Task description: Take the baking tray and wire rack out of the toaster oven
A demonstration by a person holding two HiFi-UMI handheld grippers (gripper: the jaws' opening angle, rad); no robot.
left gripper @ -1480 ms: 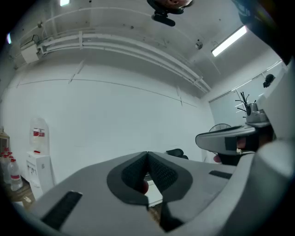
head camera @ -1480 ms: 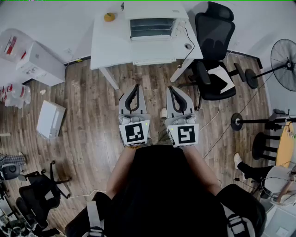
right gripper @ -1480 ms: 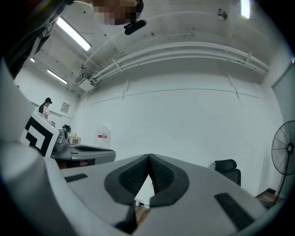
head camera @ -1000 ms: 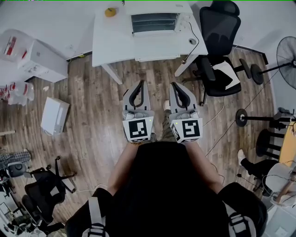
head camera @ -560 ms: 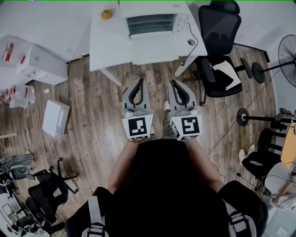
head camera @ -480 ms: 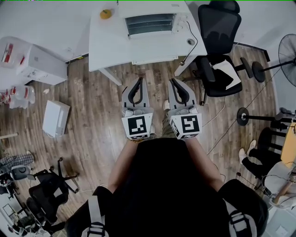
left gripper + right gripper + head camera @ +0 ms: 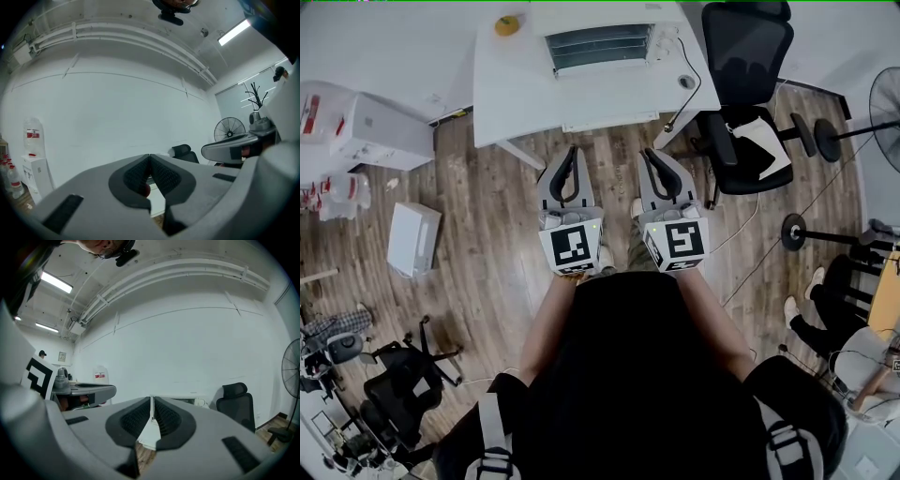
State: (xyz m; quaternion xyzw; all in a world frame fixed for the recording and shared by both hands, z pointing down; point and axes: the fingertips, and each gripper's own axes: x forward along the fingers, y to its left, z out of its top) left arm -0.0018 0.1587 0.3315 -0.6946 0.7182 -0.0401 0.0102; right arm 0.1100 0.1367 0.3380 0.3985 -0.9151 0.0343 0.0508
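Observation:
The white toaster oven [image 7: 598, 42] stands at the back of a white table [image 7: 525, 94], its dark front with horizontal bars facing me. I cannot make out the tray and the rack separately. Both grippers are held side by side over the wooden floor, short of the table's front edge, pointing level towards it. My left gripper [image 7: 567, 149] [image 7: 150, 155] is shut with nothing in it. So is my right gripper [image 7: 648, 152] [image 7: 151, 398], also shut and holding nothing. In the right gripper view the table's white edge [image 7: 149, 432] shows below the closed jaws.
A yellow-orange round object [image 7: 507, 25] lies on the table left of the oven. A black office chair [image 7: 739, 84] stands right of the table, with a floor fan [image 7: 883, 103] further right. A white cabinet [image 7: 370, 131] and a white box [image 7: 410, 239] are at the left.
Both grippers have moved forward together towards the table, which now lies closer to their tips. Both stay shut and empty.

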